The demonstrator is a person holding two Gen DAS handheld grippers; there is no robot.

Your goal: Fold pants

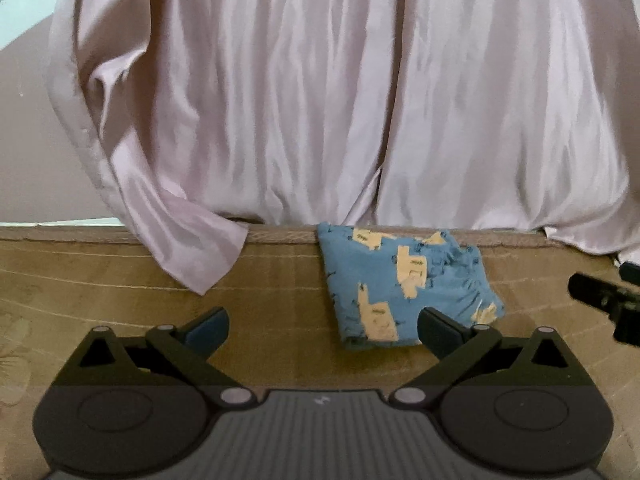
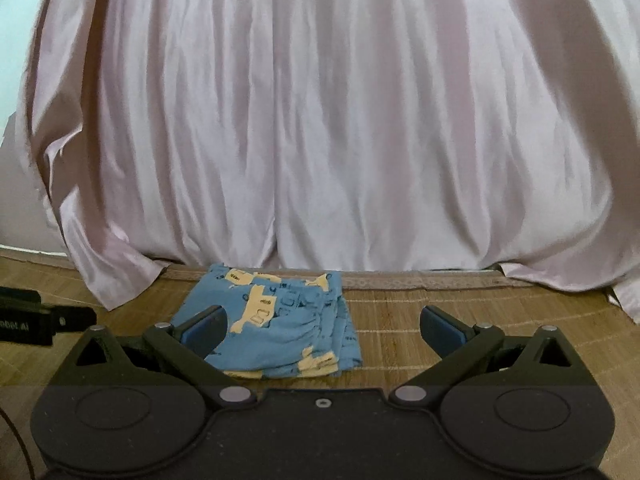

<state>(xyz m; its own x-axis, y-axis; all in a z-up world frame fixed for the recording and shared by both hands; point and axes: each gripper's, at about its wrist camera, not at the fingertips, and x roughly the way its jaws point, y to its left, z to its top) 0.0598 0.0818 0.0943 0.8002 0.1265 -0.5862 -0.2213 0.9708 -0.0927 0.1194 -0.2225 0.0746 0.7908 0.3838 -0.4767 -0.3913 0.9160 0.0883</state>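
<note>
Because the pants [image 2: 272, 320] are soft, light cloth, I judge a pinch at a corner or folded edge holds best; they look blue with yellow shapes, already a small folded packet at the mat's [image 2: 460, 312] far edge by the curtain [image 2: 320, 120], while both my jaws stand apart, empty

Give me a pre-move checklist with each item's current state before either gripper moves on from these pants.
1. Blue patterned pants folded into a compact stack: ok.
2. Pants lying on the woven mat, free of both grippers: ok.
3. Left gripper jaws open, empty: ok.
4. Right gripper jaws open, empty: ok.
5. Pale curtain clear of the pants: cannot tell; its hem hangs just behind them.
6. Layer edges squared: not ok; the right side looks ruffled.
</note>
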